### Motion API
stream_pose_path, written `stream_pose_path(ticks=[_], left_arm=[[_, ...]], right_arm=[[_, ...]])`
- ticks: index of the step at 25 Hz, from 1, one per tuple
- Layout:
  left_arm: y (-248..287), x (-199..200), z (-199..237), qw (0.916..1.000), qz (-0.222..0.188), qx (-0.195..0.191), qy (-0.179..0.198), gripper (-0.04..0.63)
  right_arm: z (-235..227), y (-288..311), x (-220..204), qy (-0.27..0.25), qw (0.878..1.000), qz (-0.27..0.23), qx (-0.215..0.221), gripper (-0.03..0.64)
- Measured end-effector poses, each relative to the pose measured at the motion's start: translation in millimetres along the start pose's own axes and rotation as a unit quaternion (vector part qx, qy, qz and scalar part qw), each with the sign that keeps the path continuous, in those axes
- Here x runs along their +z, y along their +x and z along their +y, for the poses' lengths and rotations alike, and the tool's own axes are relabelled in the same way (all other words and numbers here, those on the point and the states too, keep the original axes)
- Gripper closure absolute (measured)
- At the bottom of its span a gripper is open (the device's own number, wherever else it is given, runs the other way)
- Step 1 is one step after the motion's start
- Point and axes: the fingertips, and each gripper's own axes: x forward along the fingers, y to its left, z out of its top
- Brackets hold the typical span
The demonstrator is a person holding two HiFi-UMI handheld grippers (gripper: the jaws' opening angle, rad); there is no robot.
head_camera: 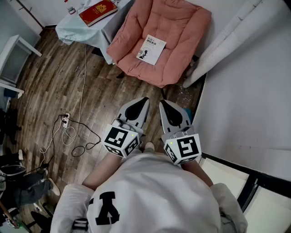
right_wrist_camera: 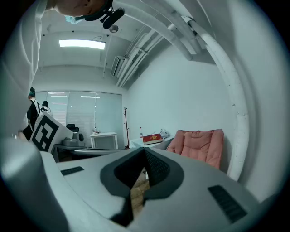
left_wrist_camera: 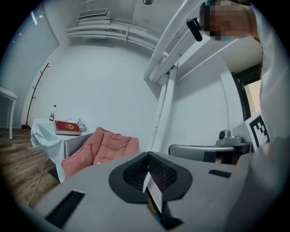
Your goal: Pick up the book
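A white paperback book (head_camera: 151, 49) lies on the seat of a pink padded chair (head_camera: 182, 27). A red book (head_camera: 97, 12) rests on a small table draped in pale cloth (head_camera: 75, 29); the left gripper view shows the red book (left_wrist_camera: 68, 128) too, and so does the right gripper view (right_wrist_camera: 153, 139). My left gripper (head_camera: 145, 99) and right gripper (head_camera: 162, 103) hang side by side before my chest, above the wooden floor, well short of the chair. Both are shut and hold nothing, as the jaws of the left gripper (left_wrist_camera: 147, 156) and right gripper (right_wrist_camera: 144, 152) show in their own views.
A power strip with coiled cables (head_camera: 68, 132) lies on the floor to the left. A white desk (head_camera: 13, 57) stands at the far left. A white wall (head_camera: 245, 91) and a leaning white padded roll (head_camera: 227, 43) close off the right side.
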Motion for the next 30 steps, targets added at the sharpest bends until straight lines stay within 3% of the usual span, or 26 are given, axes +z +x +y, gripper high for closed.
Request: stream_pose_path(ticks=[30], left_arm=[[13,-6,-8,0.9998,-0.002,0.019,-0.008,0.591]], right_arm=[[-23,-5,0,0.027,0.999,-0.015,0.016,0.591]])
